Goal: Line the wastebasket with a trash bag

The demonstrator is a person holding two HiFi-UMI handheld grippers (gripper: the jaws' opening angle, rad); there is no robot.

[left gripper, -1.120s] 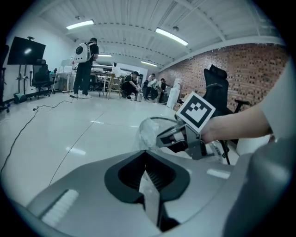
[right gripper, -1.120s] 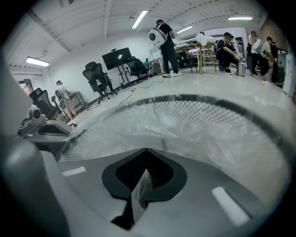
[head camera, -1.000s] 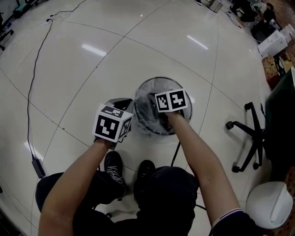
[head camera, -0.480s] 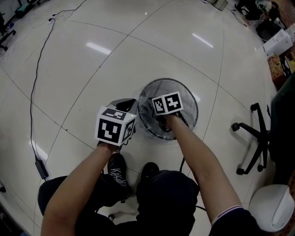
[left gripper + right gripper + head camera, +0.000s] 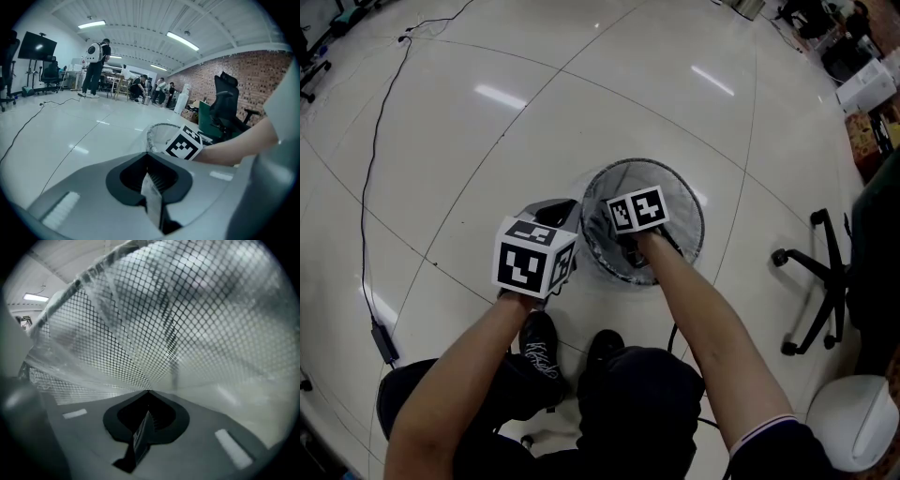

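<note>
Head view, basket: I am looking down at a round wire-mesh basket [image 5: 677, 199] standing on glossy tile floor [image 5: 487, 141], at 12 o'clock from my feet.
Head view, bag: thin clear film is lying against the mesh inside, with crumpled film showing outside the wall at 9 o'clock [image 5: 592, 234].
Head view, grippers: the right gripper [image 5: 636, 211] is reaching down inside the basket. The left gripper [image 5: 555, 208] is hovering just outside the rim at 9 o'clock.
Left gripper view, jaws: I am seeing the left gripper [image 5: 149, 171] with its jaws together and nothing pinched. The basket rim [image 5: 154, 129] is sitting ahead at 12 o'clock.
Right gripper view, jaws: the right gripper [image 5: 147, 414] also has its jaws together and is holding nothing. Its tip is pointing close to the pleated bag [image 5: 93, 373], which is draped over the diamond mesh [image 5: 187, 310].
Handling, bag: I am judging it feather-light, limp, slippery and easy to tear on wire.
Handling, basket: it looks stiff but light, so it is likely to slide on the slick tile.
Grip point: I am favouring the loose bag edge near the rim, pinching a gathered fold.
</note>
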